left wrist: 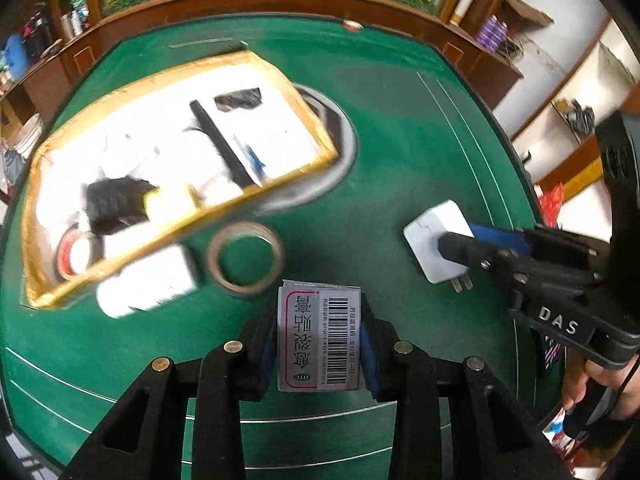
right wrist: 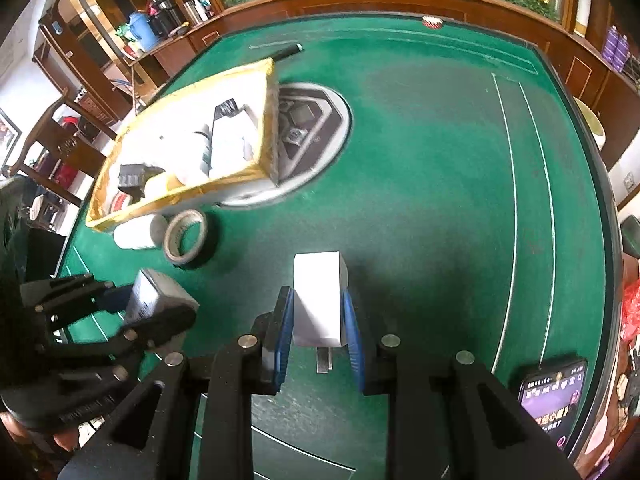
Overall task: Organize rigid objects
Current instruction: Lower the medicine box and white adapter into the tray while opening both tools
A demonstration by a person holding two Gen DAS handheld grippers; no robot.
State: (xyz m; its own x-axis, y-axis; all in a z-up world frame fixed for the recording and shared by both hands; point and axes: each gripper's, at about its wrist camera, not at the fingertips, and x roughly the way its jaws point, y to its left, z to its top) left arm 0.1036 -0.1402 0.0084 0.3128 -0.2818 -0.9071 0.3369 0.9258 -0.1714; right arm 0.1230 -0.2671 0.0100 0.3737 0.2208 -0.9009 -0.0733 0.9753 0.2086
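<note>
Left gripper jaws clamp medicine box, long axis along fingers; tray ahead-left; right gripper jaws clamp charger.

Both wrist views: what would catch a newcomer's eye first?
Each claw grips something: the left claw holds a barcoded medicine box, the right claw a white plug adapter. Behind them on the green table sits a gold-edged box full of items.
</note>
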